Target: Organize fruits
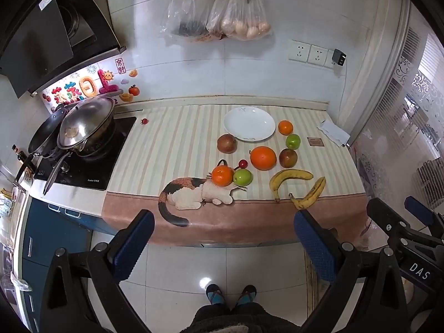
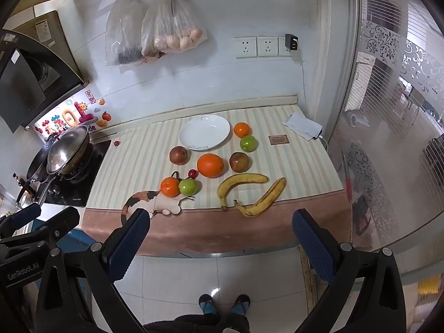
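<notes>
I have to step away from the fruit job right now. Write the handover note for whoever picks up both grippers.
Left gripper: open, holds nothing, held back off the counter edge.
Right gripper: the same.
White plate: bare, at the back of the striped mat.
Fruit all loose on the mat: big orange, two small oranges, two green apples, two dark red fruits, a cherry and two bananas nearest the front.
Done: nothing on the plate yet.
Left: all the sorting.

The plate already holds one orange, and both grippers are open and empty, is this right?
Not quite: the plate holds nothing. The right wrist view shows the small orange on the cloth beside it. Both the left gripper and right gripper are open and empty.
</notes>
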The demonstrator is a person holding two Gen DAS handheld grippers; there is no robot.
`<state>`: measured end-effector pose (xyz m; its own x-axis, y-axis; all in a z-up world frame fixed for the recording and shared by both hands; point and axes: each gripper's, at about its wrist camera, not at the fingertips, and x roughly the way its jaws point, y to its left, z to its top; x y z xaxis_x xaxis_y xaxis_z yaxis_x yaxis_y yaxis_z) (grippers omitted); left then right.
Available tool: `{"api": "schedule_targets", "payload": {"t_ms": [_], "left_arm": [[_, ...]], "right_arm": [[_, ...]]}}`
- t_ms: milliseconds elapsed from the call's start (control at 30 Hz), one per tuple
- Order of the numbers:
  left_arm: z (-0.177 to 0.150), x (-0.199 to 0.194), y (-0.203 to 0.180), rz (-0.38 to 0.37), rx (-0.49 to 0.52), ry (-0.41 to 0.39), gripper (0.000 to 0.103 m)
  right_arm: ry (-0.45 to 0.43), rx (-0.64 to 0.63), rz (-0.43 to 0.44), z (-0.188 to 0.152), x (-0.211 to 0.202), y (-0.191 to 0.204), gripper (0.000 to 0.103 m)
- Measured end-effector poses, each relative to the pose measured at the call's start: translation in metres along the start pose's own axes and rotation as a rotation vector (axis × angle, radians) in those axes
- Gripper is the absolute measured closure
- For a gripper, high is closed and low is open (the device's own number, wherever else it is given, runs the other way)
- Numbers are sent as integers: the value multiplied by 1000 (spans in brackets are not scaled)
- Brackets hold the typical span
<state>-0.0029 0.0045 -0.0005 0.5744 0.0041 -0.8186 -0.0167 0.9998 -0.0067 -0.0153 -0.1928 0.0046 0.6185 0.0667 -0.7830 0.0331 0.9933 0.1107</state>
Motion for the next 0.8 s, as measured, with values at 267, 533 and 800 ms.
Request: {"api": "schedule_targets", "payload": {"t_ms": [267,533,800], "left_arm": [[-4,2,2,0,3,1,0],[-4,2,3,-6,-1,4,0],[-2,0,3,-2,1,0,0]], "right_arm": [[3,-2,2,0,-2,-1,0],[0,-3,1,0,-2,0,0],[0,-5,2,0,-2,0,0]]}}
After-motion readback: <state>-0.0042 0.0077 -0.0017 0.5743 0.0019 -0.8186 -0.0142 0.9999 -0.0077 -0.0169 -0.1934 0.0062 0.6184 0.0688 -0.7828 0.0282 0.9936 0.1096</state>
